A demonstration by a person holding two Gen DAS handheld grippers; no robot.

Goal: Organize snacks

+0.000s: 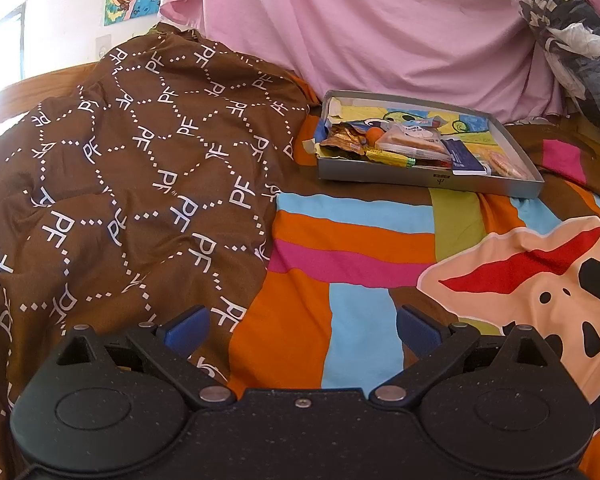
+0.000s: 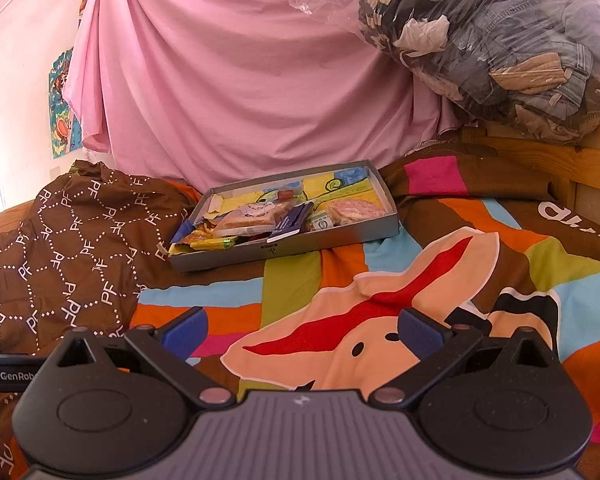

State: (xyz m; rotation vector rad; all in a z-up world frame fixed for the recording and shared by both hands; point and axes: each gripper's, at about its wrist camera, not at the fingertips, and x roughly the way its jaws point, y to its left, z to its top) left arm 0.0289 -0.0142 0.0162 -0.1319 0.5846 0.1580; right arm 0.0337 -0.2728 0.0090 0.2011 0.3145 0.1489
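Observation:
A shallow grey box (image 1: 428, 180) (image 2: 284, 254) sits on the colourful bedspread at the far side. Inside lie several snacks: a yellow wrapped bar (image 1: 388, 157) (image 2: 212, 243), a clear-wrapped biscuit pack (image 1: 414, 141) (image 2: 248, 217), a dark blue packet (image 1: 462, 154) (image 2: 290, 222), a crinkled gold wrapper (image 1: 342, 138) and a pink wafer pack (image 2: 354, 210). My left gripper (image 1: 302, 326) is open and empty, well short of the box. My right gripper (image 2: 302, 326) is open too, nothing between its blue pads, also short of the box.
A brown patterned blanket (image 1: 132, 184) (image 2: 68, 256) is bunched up at the left. A pink sheet (image 2: 240, 72) hangs behind the box. A clear bag of clothes (image 2: 500, 40) rests on the wooden bed frame (image 2: 560, 156) at the right.

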